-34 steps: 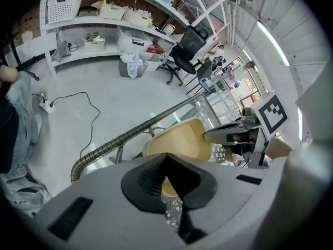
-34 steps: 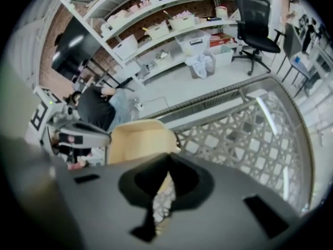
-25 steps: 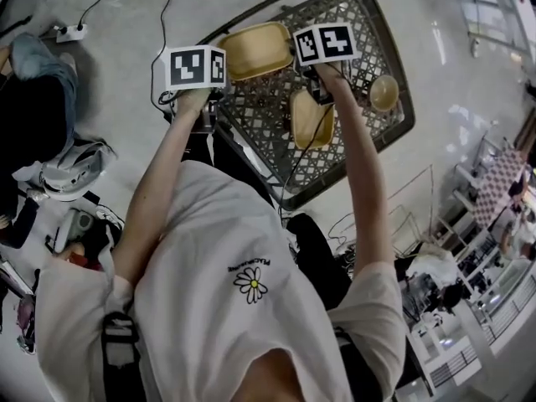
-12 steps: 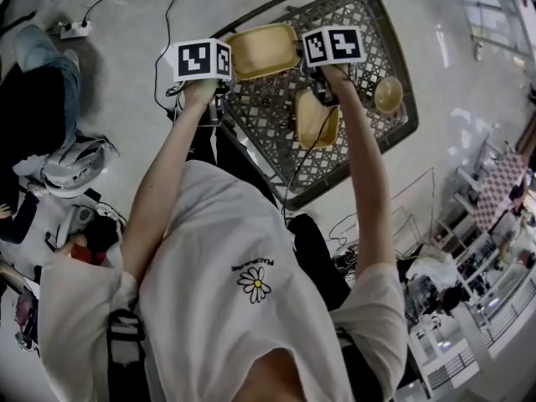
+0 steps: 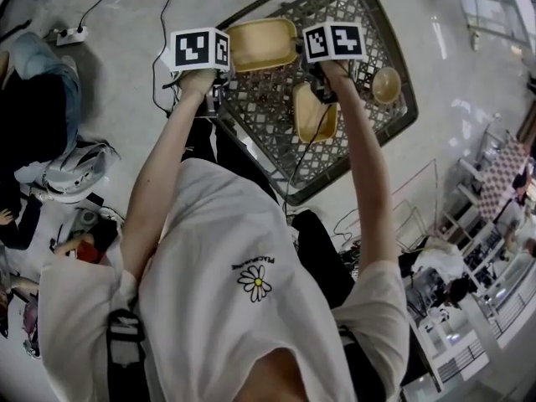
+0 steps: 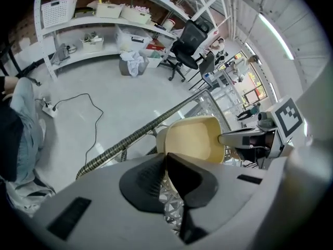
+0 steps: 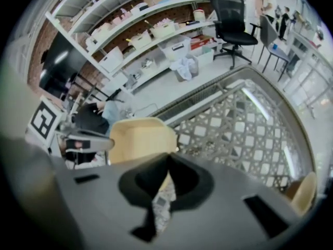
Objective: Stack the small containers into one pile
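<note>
A beige rectangular container (image 5: 261,44) hangs between my two grippers over the far corner of the metal lattice table (image 5: 368,141). My left gripper (image 6: 166,156) has just been closing and now pinches the container's (image 6: 192,139) near-left rim. My right gripper (image 7: 167,159) is shut, with a beige sliver of rim between its jaws, at the opposite end of the container (image 7: 140,139). A second beige container (image 5: 314,114) lies on the lattice under my right forearm. To its right stands a small round bowl (image 5: 385,84).
The table's dark rim (image 6: 130,139) runs just left of the held container. A cable and power strip (image 5: 67,33) lie on the floor at the left, near a seated person (image 5: 38,99). Shelves (image 6: 104,14) and an office chair (image 6: 190,40) stand beyond.
Both marker cubes and the container between them sit slightly higher in the head view. The second container and the round bowl keep their places on the lattice.
</note>
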`<state>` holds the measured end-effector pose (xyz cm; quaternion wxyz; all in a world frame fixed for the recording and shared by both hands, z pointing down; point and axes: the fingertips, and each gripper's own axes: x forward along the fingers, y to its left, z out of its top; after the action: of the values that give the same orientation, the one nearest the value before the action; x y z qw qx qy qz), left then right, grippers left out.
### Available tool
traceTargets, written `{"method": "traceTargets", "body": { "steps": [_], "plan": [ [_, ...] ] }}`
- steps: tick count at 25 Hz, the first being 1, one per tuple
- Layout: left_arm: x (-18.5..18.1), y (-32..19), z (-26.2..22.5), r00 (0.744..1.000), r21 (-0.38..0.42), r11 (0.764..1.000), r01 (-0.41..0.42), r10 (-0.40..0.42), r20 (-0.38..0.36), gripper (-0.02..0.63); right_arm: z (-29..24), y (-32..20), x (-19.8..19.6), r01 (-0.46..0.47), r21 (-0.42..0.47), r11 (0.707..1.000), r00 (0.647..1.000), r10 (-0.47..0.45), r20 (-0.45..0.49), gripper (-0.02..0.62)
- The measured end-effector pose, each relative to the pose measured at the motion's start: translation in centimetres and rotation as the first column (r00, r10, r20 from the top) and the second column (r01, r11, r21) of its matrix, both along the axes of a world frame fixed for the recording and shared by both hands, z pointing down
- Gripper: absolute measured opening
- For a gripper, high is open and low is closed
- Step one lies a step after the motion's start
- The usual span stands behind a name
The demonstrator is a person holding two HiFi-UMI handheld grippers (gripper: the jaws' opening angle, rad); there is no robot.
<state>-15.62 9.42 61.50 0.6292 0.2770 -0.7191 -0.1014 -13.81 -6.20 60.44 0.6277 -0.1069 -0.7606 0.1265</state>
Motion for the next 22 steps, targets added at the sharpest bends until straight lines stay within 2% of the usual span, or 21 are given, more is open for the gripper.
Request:
{"method": "traceTargets", "body": {
  "steps": [3,6,10,12,17,18,19,22],
  "plan": [
    [-0.5,-1.1,-1.5,0.996,-0.01,0.997,-0.075,0.075,0.05,0.037,-1.1,-0.9,0.7,-0.075,-0.007,0.997,0.997,0.075,0.012,0.035],
    [-0.9,-3.0,-3.7,0.981,-0.006,0.987,-0.161,0.161,0.106,0.035,-3.2,-2.3,2.1,-0.185,-0.01,0.983,0.982,0.186,0.044,0.035],
    [-1.2,-6.2,-6.9,0.942,0.006,0.959,-0.285,0.279,0.184,0.032,-6.3,-4.4,4.8,-0.351,-0.032,0.936,0.931,0.352,0.092,0.035],
    [-1.2,-7.8,-8.4,0.911,0.009,0.933,-0.36,0.349,0.221,0.031,-7.6,-5.0,6.2,-0.433,-0.049,0.9,0.893,0.435,0.115,0.035],
    [-0.9,-12.5,-11.6,0.804,0.033,0.831,-0.555,0.526,0.276,0.029,-10.8,-6.9,9.7,-0.629,-0.106,0.77,0.753,0.637,0.163,0.035],
    [-0.4,-13.4,-12.1,0.776,0.031,0.805,-0.592,0.56,0.29,0.029,-11.4,-7.2,10.6,-0.661,-0.119,0.741,0.722,0.671,0.168,0.035],
    [-0.1,-14.3,-12.6,0.739,0.021,0.771,-0.636,0.601,0.306,0.029,-11.8,-7.3,11.5,-0.697,-0.136,0.704,0.683,0.71,0.172,0.035],
    [1.3,-16.9,-13.8,0.592,-0.034,0.639,-0.768,0.73,0.341,0.029,-12.3,-7.2,14.2,-0.8,-0.176,0.573,0.547,0.818,0.175,0.035]
  ]
}}
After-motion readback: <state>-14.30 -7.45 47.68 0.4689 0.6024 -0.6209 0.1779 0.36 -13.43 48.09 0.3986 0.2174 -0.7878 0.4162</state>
